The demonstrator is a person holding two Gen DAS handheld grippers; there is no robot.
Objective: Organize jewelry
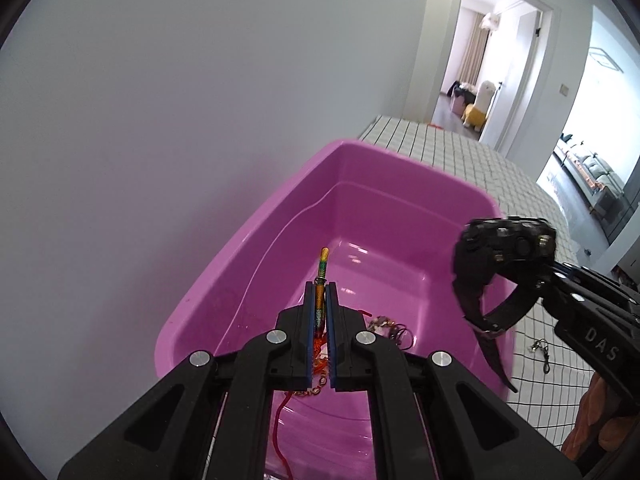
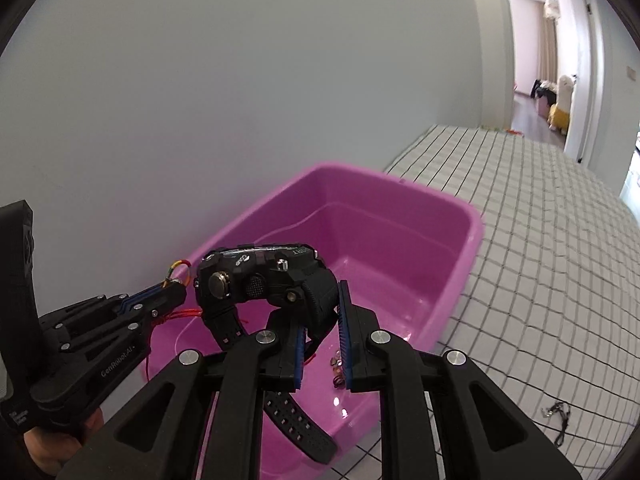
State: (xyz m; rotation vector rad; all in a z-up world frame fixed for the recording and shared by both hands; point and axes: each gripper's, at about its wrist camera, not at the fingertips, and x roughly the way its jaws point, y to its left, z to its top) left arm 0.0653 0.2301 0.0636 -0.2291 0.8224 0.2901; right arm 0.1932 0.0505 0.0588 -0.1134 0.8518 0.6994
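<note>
My left gripper [image 1: 320, 287] is shut on a rainbow braided bracelet [image 1: 322, 264] over the near part of a pink plastic tub [image 1: 280, 216]. Red threads hang from the bracelet below the pads. My right gripper [image 2: 324, 304] is shut on the strap of a chunky black watch [image 2: 256, 276], which hangs over the tub's [image 2: 400, 188] near right side. In the left wrist view the watch [image 1: 504, 240] and the right gripper [image 1: 550, 276] are at the right. In the right wrist view the left gripper [image 2: 176, 286] is at the left, the bracelet's loop [image 2: 180, 269] sticking out of it.
Several small jewelry pieces [image 1: 384, 326] lie on the tub floor [image 2: 336, 364]. A small black clasp piece [image 2: 558, 414] lies on the checked tablecloth [image 2: 540, 260] right of the tub. A white wall stands directly behind the tub. A doorway opens at the far right.
</note>
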